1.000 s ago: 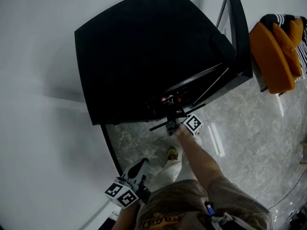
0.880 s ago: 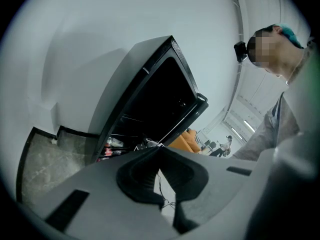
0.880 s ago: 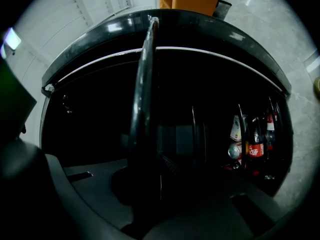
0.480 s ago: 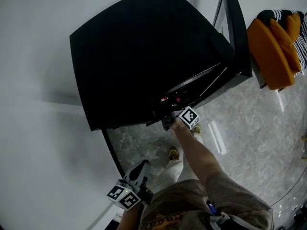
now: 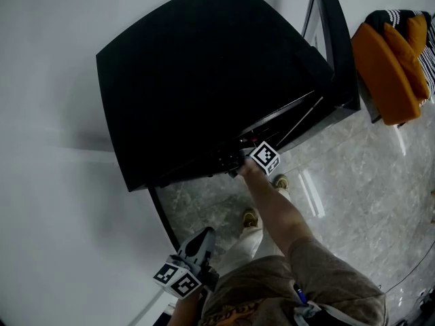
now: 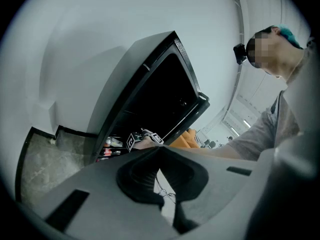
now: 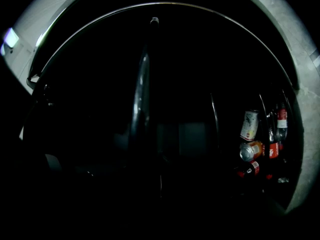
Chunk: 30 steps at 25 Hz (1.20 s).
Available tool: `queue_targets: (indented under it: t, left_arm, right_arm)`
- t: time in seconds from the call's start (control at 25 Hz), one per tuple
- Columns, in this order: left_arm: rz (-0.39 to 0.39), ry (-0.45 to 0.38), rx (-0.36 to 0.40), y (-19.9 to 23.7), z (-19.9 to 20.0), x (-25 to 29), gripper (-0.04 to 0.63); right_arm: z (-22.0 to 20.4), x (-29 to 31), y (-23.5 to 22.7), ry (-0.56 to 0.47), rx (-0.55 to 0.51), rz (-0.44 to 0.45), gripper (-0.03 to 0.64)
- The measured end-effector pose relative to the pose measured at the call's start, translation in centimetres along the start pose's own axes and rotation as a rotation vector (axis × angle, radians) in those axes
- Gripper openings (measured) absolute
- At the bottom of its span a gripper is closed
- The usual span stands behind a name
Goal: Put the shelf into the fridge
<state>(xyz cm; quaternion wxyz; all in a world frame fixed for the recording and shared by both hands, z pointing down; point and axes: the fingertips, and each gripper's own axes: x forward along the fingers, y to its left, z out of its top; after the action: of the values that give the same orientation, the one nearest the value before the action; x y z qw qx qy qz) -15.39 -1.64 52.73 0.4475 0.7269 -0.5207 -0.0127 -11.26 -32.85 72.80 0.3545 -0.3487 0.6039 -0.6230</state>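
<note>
My right gripper (image 5: 239, 163) pinches the shelf (image 7: 142, 84), its length pointing straight into the fridge (image 5: 204, 66); my left gripper (image 6: 161, 176) is closed and empty.

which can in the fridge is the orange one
The orange can is the one showing its round silver end, just under the white can and above a red drink.

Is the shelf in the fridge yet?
Nearly. Done: the fridge door is open. The right hand-held gripper is at the opening, facing the cans inside. In hand: the shelf looks mostly inside, but it is too dark to see the grip. Left: push it home and let go. The left hand-held gripper is shut and empty.
</note>
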Motion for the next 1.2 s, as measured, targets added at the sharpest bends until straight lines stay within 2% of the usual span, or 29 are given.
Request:
queue_targets:
  t: [0.76, 1.2]
  left_arm:
    - [0.02, -0.007, -0.027, 0.5, 0.2, 0.0, 0.006]
    - [0.034, -0.002, -0.035, 0.9, 0.0, -0.1, 0.006]
  right_arm:
    - [0.5, 4.8, -1.0, -0.008, -0.015, -0.015, 0.028]
    - [0.2, 5.6, 0.0, -0.012, -0.025, 0.018, 0.029]
